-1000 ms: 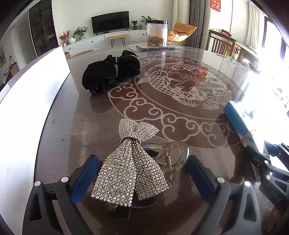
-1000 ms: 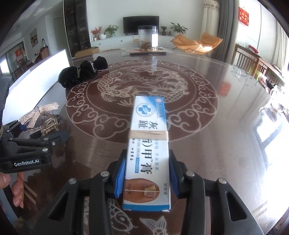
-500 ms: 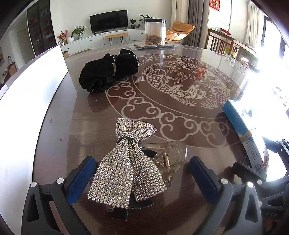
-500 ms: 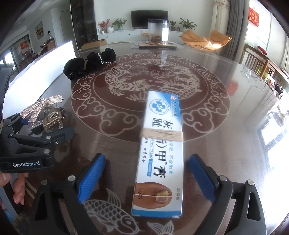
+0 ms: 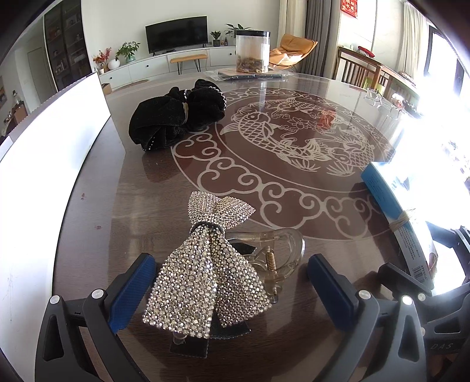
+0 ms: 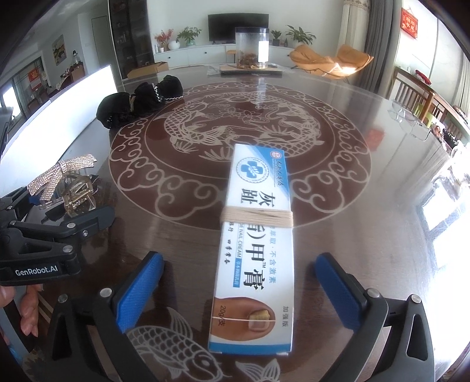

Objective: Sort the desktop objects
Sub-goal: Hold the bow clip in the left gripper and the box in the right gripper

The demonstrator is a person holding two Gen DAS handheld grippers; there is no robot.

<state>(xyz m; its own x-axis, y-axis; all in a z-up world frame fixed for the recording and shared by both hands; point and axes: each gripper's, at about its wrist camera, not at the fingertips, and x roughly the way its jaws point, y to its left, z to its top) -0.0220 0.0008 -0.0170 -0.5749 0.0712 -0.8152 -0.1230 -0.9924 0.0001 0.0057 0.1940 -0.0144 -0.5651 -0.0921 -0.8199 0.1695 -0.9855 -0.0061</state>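
On the glass-topped dining table [image 6: 367,249] we have the nail cream box [image 6: 255,249] lying flat between our right gripper [image 6: 238,288], whose jaws are opening clear of it, apparently to leave it there. Our left gripper [image 5: 229,288] stands wide around the rhinestone bow hair clip [image 5: 205,273], seemingly poised to grasp.

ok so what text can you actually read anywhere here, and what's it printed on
"灰趾", "甲膏", "NAIL CREAM", "不含激素", "20g/支", "加强版": on the cream box lying on the table between the right claw's open fingers.
"GenRobot.AI": on the left claw's body, seen from the right wrist.
"DAS": on the right claw's body, seen from the left wrist.
Small print around the box's round logo and beside its barcode: too small to read.
Red wall sign: too blurred to read.
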